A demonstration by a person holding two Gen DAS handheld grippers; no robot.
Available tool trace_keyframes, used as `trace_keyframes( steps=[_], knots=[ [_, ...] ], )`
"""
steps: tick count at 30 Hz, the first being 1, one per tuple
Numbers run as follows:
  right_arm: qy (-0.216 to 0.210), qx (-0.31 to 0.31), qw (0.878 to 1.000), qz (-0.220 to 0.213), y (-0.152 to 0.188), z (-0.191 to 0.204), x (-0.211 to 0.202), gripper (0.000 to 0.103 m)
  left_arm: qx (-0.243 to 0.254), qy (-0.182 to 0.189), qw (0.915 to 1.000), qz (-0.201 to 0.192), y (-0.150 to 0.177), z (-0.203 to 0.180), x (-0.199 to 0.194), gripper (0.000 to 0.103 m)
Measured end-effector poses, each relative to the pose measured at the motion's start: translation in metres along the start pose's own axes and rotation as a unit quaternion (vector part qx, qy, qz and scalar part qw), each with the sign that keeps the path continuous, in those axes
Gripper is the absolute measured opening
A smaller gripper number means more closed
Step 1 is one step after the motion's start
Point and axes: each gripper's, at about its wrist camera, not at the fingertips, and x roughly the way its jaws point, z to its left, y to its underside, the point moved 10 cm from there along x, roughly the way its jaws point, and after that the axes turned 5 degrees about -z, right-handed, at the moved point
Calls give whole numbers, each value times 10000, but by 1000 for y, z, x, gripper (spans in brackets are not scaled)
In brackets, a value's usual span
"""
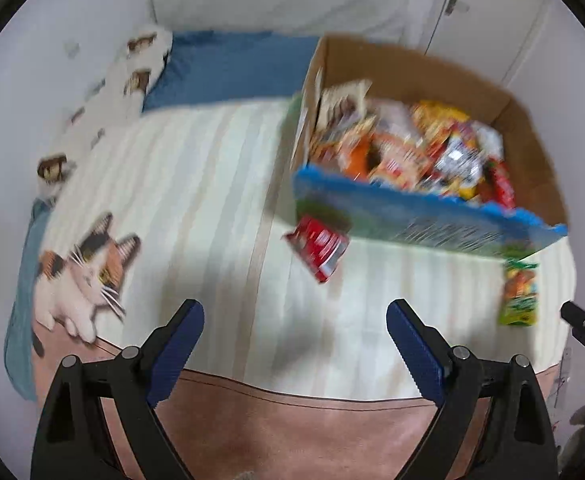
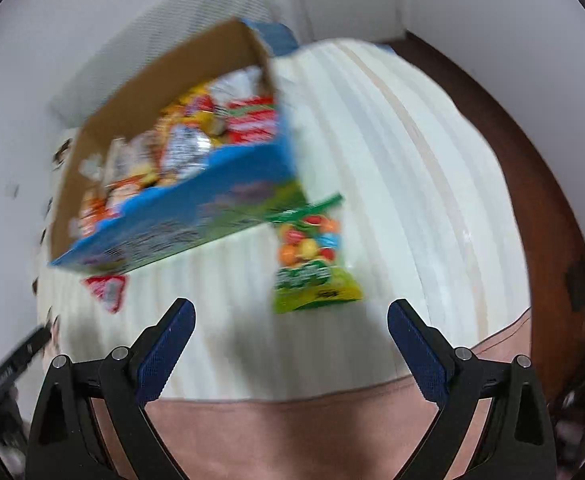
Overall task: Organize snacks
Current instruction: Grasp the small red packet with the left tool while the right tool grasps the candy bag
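A cardboard box [image 1: 412,216] with a blue and green printed front stands on a striped bed cover, filled with several colourful snack packets [image 1: 420,152]. A red snack packet [image 1: 319,247] lies on the cover by the box's near left corner. A green candy bag [image 1: 520,294] lies by its near right corner. My left gripper [image 1: 295,340] is open and empty, above the cover in front of the red packet. In the right wrist view the box [image 2: 180,220], red packet [image 2: 108,290] and green bag [image 2: 312,260] show. My right gripper [image 2: 291,340] is open and empty, just short of the green bag.
The bed cover [image 1: 196,184] is pale striped with a pink band at its near edge. A cat plush [image 1: 80,280] lies at the left, a blue pillow [image 1: 232,64] at the back. White walls surround the bed; a dark wooden floor [image 2: 532,184] shows at right.
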Motion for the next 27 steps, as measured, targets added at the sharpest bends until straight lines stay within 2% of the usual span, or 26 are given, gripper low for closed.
trace_keyframes(
  steps=[4,8,10,12,14,15,17,19,20,21,24,27],
  knots=[
    [-10,379,9991,214,-8,-13,42,99,-300,78,9984,474,10,10,41,94],
    [202,268,9986,405,-14,-10,78,99,-757,347,9930,834,11,11,66,94],
    [176,286,9977,583,-11,-7,94,99,-1044,521,9885,965,7,9,75,94],
    [233,214,9980,543,-11,-5,102,92,-1338,630,9843,959,0,8,82,94],
    [429,17,9980,469,-10,-4,105,76,-1579,696,9805,941,-8,5,91,94],
    [456,-13,9981,426,-10,-4,105,73,-1643,715,9794,929,-11,4,95,94],
    [492,-63,9980,387,-9,-5,105,61,-1676,740,9787,929,-16,0,106,94],
    [481,-86,9980,392,-8,-5,104,59,-1602,647,9810,887,-18,0,114,87],
    [489,-124,9979,394,-7,-6,102,56,-1534,606,9825,867,-18,-1,118,64],
    [495,-156,9979,398,-7,-10,100,55,-1497,589,9834,843,-17,-1,120,46],
    [439,-226,9977,461,-2,-11,98,54,-1434,585,9853,726,-14,-3,118,41],
    [318,-338,9973,571,10,-9,91,54,-1264,594,9876,722,-4,-6,108,41]
  ],
)
